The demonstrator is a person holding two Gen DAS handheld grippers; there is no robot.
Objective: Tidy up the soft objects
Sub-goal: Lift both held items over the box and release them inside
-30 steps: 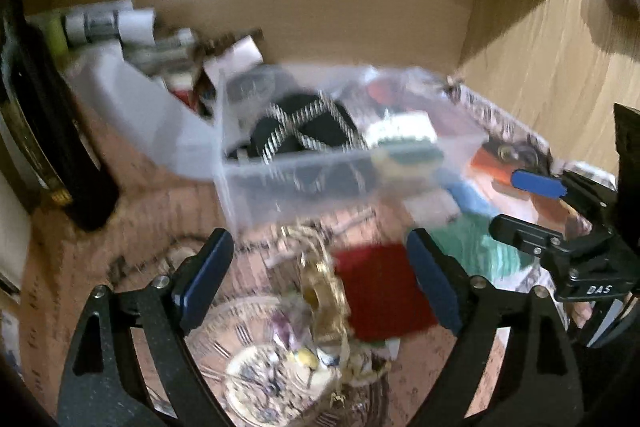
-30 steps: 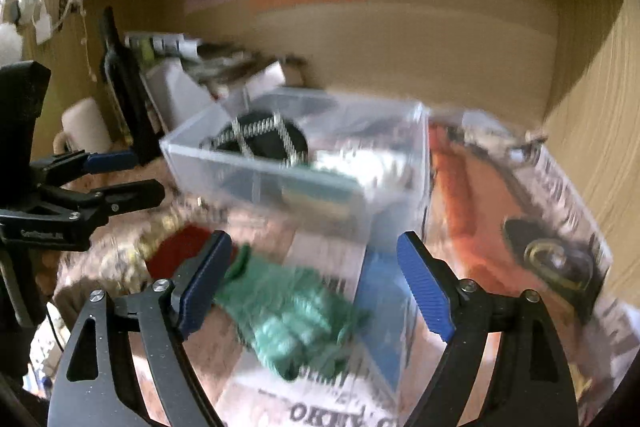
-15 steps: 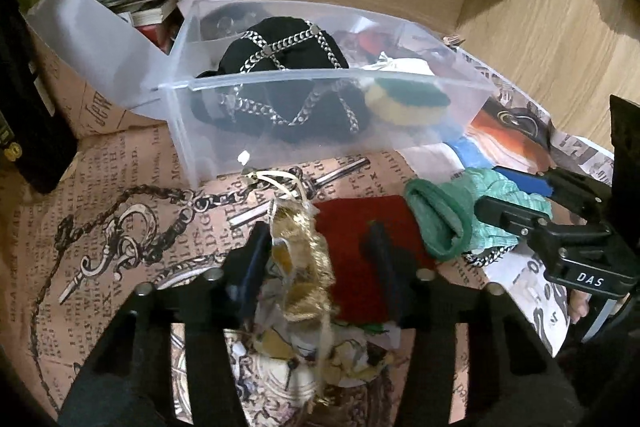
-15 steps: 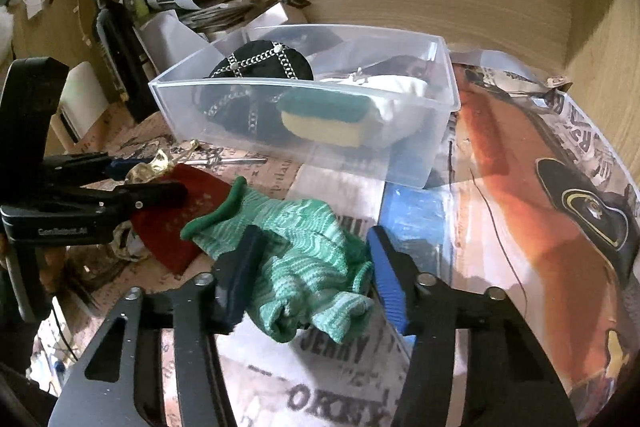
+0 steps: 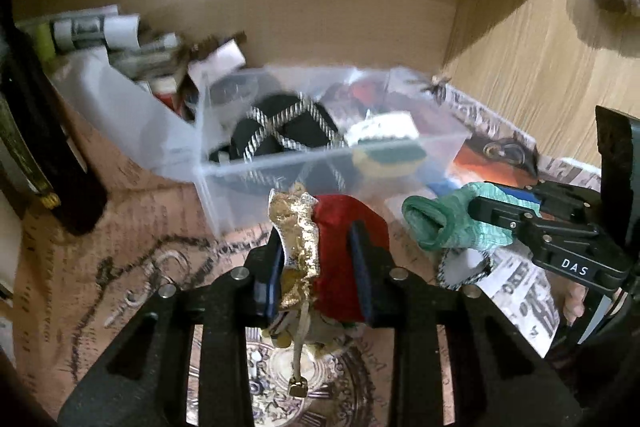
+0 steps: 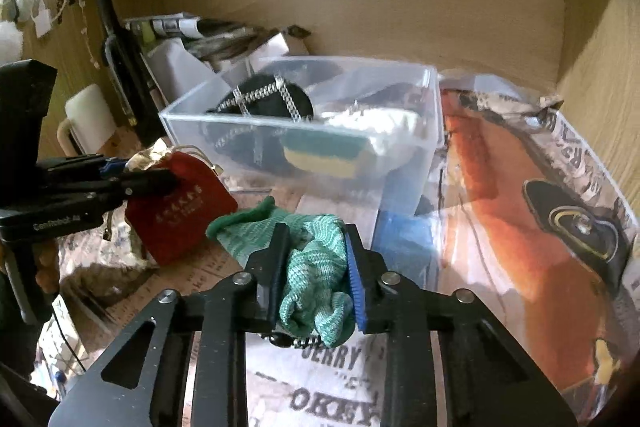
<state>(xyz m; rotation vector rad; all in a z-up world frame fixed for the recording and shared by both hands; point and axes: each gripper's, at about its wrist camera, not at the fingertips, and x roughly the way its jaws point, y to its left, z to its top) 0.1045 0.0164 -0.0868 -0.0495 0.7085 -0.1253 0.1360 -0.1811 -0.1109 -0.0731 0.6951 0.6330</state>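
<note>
Holding one soft item per gripper, both just in front of the clear bin (image 6: pixel 400 163).
Bin already has a black chained pouch (image 6: pixel 264 99), a sponge (image 6: pixel 320 155) and sth white, so task looks partly done; two pieces left to drop in. Left gripper (image 5: pixel 316 259) jaws clenched on red pouch (image 5: pixel 340 251) w/ gold trim, lifted near bin's front wall. Right gripper (image 6: pixel 314 267) jaws clamped on green knit cloth (image 6: pixel 312 267), bunched between them, cuff sticking out toward the bin.
</note>
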